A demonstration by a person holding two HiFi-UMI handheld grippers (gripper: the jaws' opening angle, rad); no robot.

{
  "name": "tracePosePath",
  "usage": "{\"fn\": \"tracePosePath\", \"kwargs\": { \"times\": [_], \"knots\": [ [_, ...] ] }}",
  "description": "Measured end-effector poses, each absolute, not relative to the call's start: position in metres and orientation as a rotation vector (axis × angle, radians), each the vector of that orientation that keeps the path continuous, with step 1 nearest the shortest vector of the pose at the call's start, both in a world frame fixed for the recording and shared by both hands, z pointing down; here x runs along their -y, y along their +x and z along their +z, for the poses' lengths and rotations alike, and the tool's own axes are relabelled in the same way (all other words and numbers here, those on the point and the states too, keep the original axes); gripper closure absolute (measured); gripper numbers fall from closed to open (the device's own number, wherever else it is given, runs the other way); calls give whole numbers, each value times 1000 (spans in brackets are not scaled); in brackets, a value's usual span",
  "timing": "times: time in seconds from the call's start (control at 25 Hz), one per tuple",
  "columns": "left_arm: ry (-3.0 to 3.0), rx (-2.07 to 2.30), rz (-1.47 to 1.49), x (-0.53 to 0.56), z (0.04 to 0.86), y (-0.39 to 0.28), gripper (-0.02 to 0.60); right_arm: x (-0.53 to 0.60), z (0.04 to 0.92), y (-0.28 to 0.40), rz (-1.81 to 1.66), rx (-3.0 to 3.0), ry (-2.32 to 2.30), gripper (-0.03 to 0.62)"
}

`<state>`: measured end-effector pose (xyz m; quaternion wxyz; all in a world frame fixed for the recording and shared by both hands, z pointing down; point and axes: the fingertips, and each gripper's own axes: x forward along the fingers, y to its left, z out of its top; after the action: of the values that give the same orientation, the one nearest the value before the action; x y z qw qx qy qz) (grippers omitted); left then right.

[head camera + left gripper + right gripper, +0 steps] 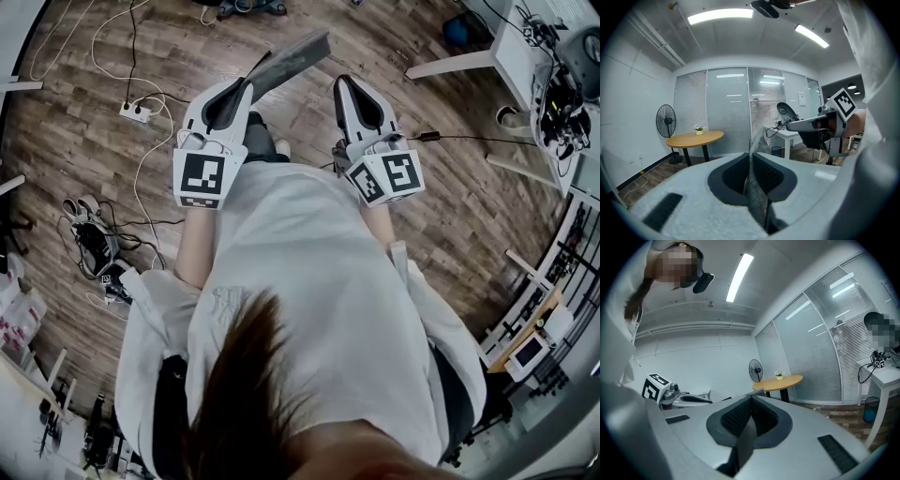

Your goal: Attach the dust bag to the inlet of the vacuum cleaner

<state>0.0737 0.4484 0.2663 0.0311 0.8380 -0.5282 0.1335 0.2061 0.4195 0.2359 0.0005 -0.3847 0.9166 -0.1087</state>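
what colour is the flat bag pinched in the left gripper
Grey: the flat fabric dust bag shows best in the head view.

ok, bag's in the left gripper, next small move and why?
With the left gripper shut on the dust bag, I'd probably turn to bring the vacuum cleaner into sight first: no view shows it or its inlet, only floor, a round table and a fan. The right gripper is shut, apparently empty.
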Motion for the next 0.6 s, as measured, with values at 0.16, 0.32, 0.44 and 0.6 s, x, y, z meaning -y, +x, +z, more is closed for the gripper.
{"fn": "tracePosePath", "kwargs": {
  "times": [0.16,0.32,0.44,0.6],
  "knots": [
    [2601,1585,430,-417,271,55,543,-389,238,186,-361,-2866,-1221,591],
    [2634,1515,453,-379,270,35,543,-347,230,167,-360,-2845,-1260,591],
    [2656,1476,488,-352,270,20,543,-317,223,154,-342,-2821,-1310,591],
    [2684,1438,523,-320,270,6,543,-286,222,141,-326,-2801,-1369,591]
  ]
}}
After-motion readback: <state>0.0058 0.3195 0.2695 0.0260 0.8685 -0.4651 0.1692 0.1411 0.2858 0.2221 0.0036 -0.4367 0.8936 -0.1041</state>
